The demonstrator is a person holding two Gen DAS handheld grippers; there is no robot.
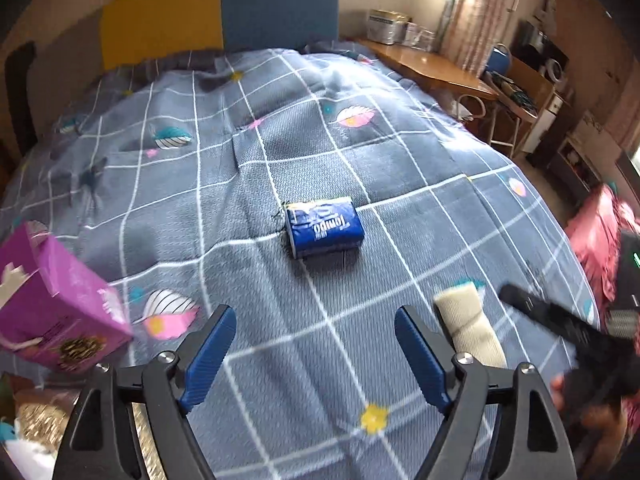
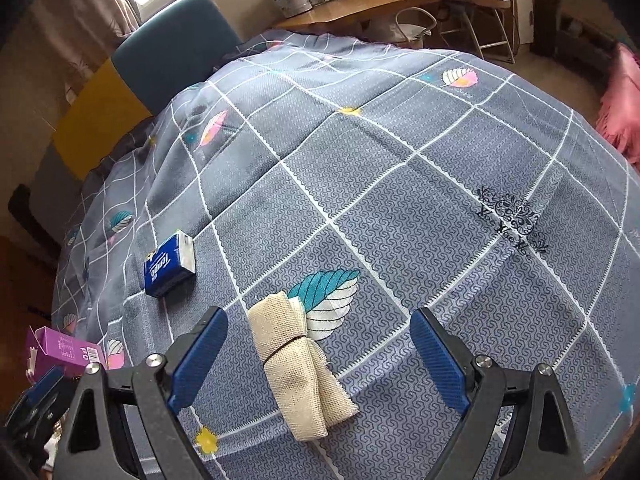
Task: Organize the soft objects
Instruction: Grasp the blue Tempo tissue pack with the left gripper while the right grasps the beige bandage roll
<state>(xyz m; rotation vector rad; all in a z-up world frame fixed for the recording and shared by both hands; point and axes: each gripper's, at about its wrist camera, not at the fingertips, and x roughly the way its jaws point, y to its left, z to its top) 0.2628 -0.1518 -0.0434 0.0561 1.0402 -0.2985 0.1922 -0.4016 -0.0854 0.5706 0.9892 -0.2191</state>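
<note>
Beige cloth roll [image 2: 300, 364] low centre on the bed quilt [image 2: 420, 208], framed by the right hand-held gripper [image 2: 318, 360], jaws apart.
Pick-up seems underway: lower, then close. Left hand-held gripper [image 1: 316, 354] also gapes, empty; tissue pack [image 1: 324, 226] mid-frame.

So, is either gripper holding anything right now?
Nothing is held. The left gripper and right gripper are both open; the beige cloth lies loose between the right one's fingers.

Home bedroom: patterned quilt [image 1: 360, 152] covering a bed, padded headboard [image 1: 224, 8] standing behind, wooden desk [image 1: 432, 64] and curtains [image 1: 472, 12] sitting alongside.
</note>
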